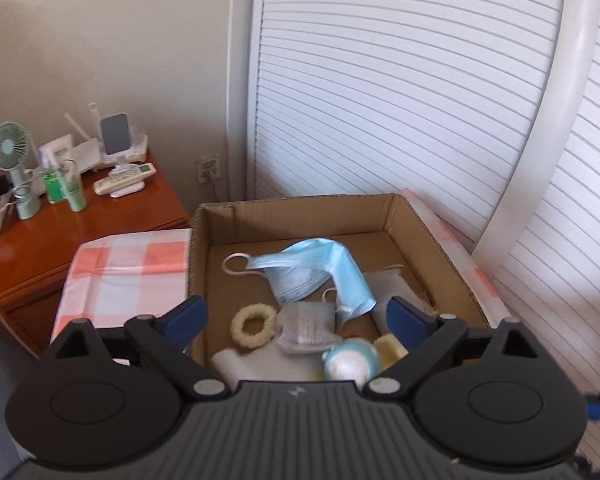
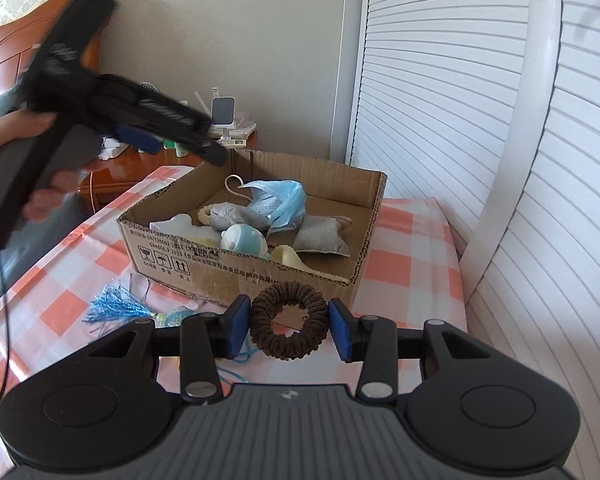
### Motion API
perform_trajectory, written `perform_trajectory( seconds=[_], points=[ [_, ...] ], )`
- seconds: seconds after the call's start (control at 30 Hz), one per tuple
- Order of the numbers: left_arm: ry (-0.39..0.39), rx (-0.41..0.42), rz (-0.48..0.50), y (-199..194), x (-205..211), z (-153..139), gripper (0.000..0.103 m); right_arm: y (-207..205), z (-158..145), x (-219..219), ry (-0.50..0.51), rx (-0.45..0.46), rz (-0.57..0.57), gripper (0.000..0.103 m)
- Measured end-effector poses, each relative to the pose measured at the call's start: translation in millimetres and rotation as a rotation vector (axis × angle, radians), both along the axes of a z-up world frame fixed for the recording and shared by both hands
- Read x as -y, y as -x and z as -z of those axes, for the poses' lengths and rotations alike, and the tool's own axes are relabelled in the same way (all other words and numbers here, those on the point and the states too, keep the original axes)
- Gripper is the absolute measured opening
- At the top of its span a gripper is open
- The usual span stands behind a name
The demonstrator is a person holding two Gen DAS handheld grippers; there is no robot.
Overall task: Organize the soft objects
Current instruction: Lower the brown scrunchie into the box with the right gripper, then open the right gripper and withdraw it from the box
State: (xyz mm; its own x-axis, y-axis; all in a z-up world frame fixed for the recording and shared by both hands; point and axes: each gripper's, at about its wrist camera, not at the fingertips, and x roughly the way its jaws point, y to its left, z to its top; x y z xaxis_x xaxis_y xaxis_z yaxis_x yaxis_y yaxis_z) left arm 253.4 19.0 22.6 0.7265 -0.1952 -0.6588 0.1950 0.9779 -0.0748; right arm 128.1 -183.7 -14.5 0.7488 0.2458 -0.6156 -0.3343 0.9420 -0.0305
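Now the right gripper [image 2: 289,330] has the brown knitted hair scrunchie [image 2: 288,322] pinched between its blue fingers [image 2: 236,330], closed to the ring's width, held just in front of the open cardboard box [image 2: 236,268] on the pink-checked worktop [image 2: 412,256]. Over the box hovers the left gripper [image 1: 296,316], fingers spread wide, holding nothing. Inside already: a crumpled blue face mask [image 1: 312,276], a cream fluffy scrunchie [image 1: 254,326], grey socks. Best play here, I'd say: lift clear of the near wall, carry over a bare patch, then release. A blue tassel [image 2: 118,306] waits outside.
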Motion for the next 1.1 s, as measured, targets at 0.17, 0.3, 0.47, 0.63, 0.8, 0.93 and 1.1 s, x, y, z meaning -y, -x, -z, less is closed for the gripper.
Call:
perform_trajectory(
  seconds=[0.17,0.3,0.47,0.63,0.8,0.93,1.1],
  points=[
    [-0.024,0.023,-0.023,48,-11,-9,0.101,-25,-5,-2,-0.036,-0.020,0.000,0.048],
    [-0.023,0.032,-0.029,95,-18,-4,0.102,-48,-10,-5,-0.053,-0.031,0.016,0.048],
    [-0.100,0.044,-0.055,129,-19,10,0.102,-80,-11,-7,-0.076,-0.057,0.031,0.048],
    [-0.134,0.036,-0.039,141,-15,18,0.102,-109,-7,-14,-0.059,-0.078,0.044,0.048],
    [-0.106,0.024,-0.010,142,-8,24,0.102,-146,-2,-24,-0.022,-0.084,0.042,0.049],
    [-0.075,0.013,-0.002,145,-5,28,0.102,-181,1,-29,-0.022,-0.102,0.056,0.049],
    [-0.062,0.004,-0.009,145,-10,31,0.102,-218,-2,-32,-0.030,-0.099,0.088,0.059]
  ],
)
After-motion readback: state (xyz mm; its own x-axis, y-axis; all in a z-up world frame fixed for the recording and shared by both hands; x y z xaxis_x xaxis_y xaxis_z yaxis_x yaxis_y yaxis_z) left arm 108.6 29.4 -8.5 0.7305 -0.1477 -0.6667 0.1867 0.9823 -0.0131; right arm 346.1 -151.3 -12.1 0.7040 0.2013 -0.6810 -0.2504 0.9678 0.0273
